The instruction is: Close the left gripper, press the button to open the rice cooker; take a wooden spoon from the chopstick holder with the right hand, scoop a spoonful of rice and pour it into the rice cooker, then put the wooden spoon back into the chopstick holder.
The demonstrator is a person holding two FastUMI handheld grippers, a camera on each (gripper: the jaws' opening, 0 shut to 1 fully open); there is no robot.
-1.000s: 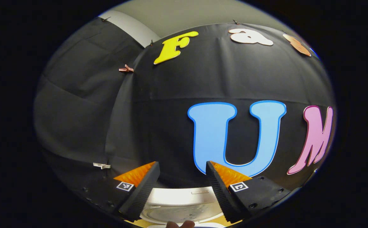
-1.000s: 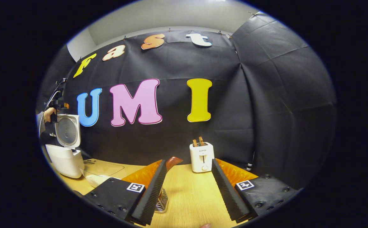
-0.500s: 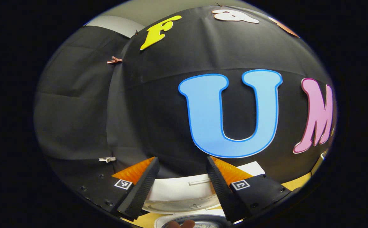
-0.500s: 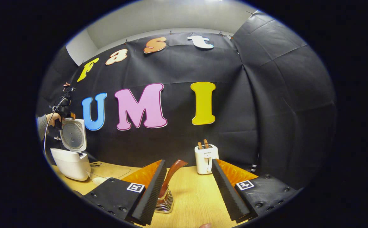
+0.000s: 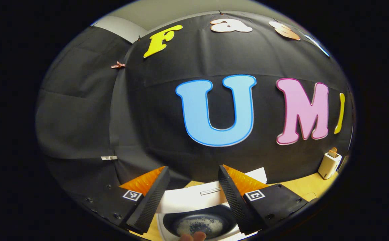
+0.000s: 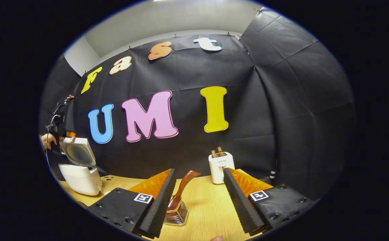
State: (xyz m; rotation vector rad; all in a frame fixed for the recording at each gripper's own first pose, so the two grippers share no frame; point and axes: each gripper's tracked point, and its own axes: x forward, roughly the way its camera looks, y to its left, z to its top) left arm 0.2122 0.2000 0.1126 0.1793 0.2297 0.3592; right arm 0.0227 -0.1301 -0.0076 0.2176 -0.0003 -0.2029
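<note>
While both jaws stand spread and hold nothing, the right gripper [image 6: 197,197] frames the wooden spoon [image 6: 182,190] in its chopstick holder [image 6: 177,214] by the left finger; toaster [image 6: 221,167] beyond. Below the left gripper [image 5: 191,195], the rice cooker [image 5: 197,217] sits open on the counter [image 5: 309,187].

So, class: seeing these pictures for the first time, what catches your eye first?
The white rice cooker stands at the table's left end with its lid raised. Nearer, a wooden spoon leans out of the metal chopstick holder, just ahead of the open right gripper.
</note>
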